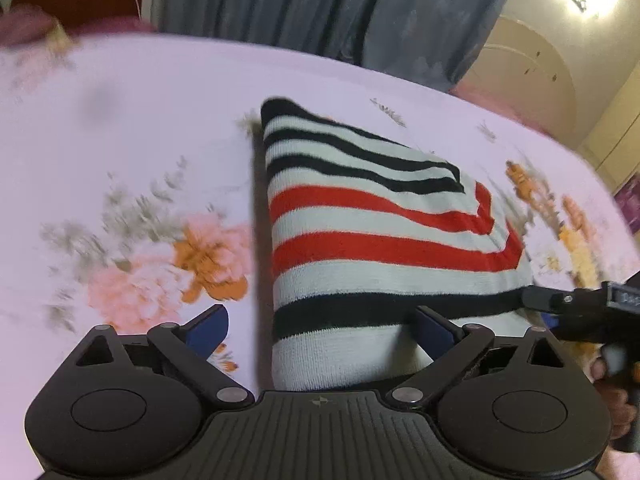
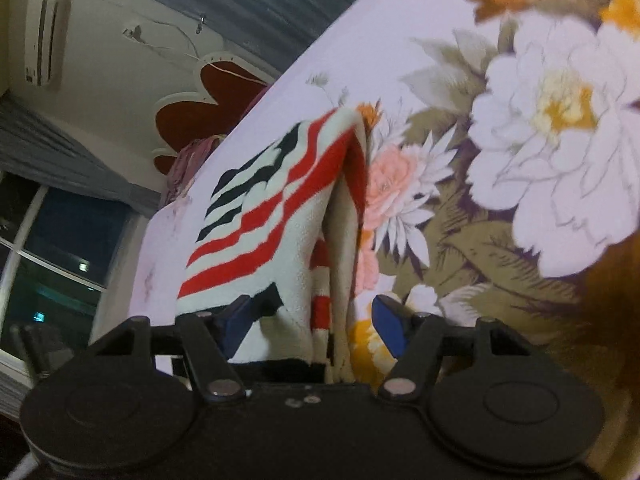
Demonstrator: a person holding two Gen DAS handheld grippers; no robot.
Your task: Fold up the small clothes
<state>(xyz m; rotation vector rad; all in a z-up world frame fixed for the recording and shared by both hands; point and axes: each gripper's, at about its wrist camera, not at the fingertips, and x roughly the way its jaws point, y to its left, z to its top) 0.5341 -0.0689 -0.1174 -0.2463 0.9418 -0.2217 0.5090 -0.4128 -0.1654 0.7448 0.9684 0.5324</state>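
I have 1 striped knit garment (image 1: 360,248) in front of me, lying folded on the floral bedsheet (image 1: 132,128) of the bed. In my left wrist view its long axis runs away from me, from the white near end under my gripper to a black-edged far corner. Its stripes cross that axis: 2 black ones nearest me, then 2 red, then 3 black farther off. Along the right side the stripes turn a corner where a folded layer lies on top.

My left gripper (image 1: 320,326) is spread wide, its 2 blue-tipped fingers (image 1: 210,326) apart. 1 sits over the bare sheet left of the garment and the other on the cloth near the black stripe. It clamps nothing.

My right gripper (image 2: 316,322) comes in from the garment's right edge; in the left view its black tip (image 1: 560,304) sits at the end of the nearest black stripe. In the right wrist view the garment (image 2: 272,208) shows stacked layers, with a dark gap between the upper flap and the layers below. The 2 blue fingers (image 2: 388,324) stand apart, the layered edge hanging between them. I cannot tell whether either touches the cloth.

Behind the bed hang grey curtains (image 1: 280,4). An air conditioner (image 2: 46,38) is mounted on the wall and a dark window (image 2: 60,248) shows low in that view.
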